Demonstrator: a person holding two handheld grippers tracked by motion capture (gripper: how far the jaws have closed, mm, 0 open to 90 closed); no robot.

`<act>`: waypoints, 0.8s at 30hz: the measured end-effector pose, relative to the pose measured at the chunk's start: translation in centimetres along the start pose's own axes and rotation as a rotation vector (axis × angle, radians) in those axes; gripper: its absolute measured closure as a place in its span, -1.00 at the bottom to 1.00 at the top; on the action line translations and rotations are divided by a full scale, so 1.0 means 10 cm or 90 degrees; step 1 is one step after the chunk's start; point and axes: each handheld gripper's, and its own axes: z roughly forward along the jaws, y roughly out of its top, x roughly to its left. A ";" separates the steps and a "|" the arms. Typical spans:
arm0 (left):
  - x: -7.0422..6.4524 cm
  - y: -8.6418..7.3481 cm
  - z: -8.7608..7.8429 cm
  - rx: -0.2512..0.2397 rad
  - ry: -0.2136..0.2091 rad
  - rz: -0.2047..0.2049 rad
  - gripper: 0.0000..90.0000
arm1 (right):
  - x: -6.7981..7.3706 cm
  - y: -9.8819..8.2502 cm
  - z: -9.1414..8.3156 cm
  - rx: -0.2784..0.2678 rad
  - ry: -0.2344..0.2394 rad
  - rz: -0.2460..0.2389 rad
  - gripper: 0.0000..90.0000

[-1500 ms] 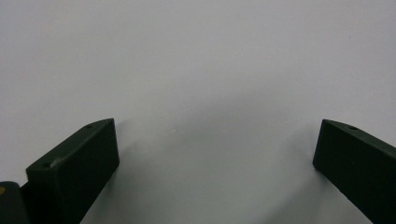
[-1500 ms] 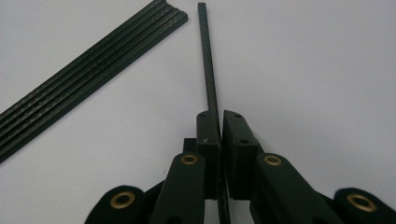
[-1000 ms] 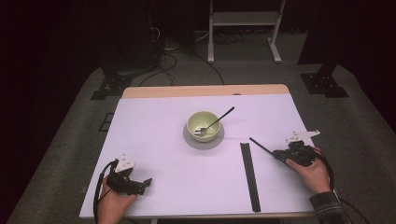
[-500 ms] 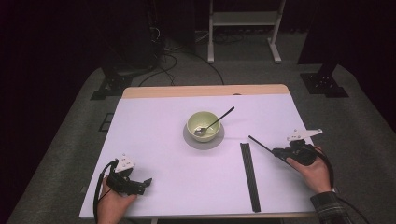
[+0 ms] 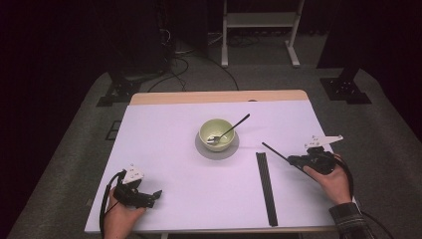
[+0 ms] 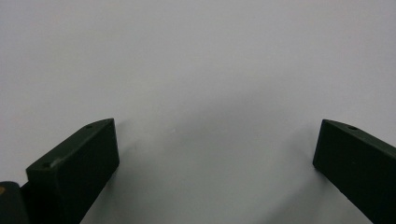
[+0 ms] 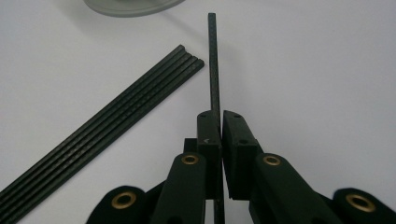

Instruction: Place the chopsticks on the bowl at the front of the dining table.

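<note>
My right gripper (image 5: 294,161) (image 7: 220,114) is shut on a thin black rod (image 5: 276,152) (image 7: 213,60), which sticks out level toward the bowl, just above the white table. A flat bundle of several matching black rods (image 5: 265,186) (image 7: 102,130) lies on the table to the left of that gripper. Further back at the table's middle, a pale green bowl (image 5: 216,133) with a spoon (image 5: 235,126) in it stands on a grey saucer (image 5: 217,153) (image 7: 130,7). My left gripper (image 5: 155,194) (image 6: 215,140) rests at the near left, jaws wide open over bare table.
The white sheet (image 5: 164,144) covers the table up to a wooden strip (image 5: 214,96) at the far edge. Beyond lie grey floor, cables (image 5: 179,64) and a white stand (image 5: 259,30). The bundle of rods reaches close to the table's near edge.
</note>
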 end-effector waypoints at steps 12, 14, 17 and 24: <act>0.00 0.00 0.00 0.000 0.000 -0.001 -1.00 | 0.06 0.06 -0.03 -0.019 0.015 0.000 0.90; 0.00 0.00 0.00 0.000 0.000 -0.001 -1.00 | 0.07 0.07 -0.03 -0.022 0.018 -0.001 0.90; 0.00 0.00 0.00 0.000 0.001 0.001 -1.00 | 0.09 0.10 -0.03 -0.026 0.021 -0.002 0.90; 0.00 0.00 0.00 0.000 0.000 0.000 -1.00 | 0.16 0.18 0.01 -0.027 0.028 -0.013 0.90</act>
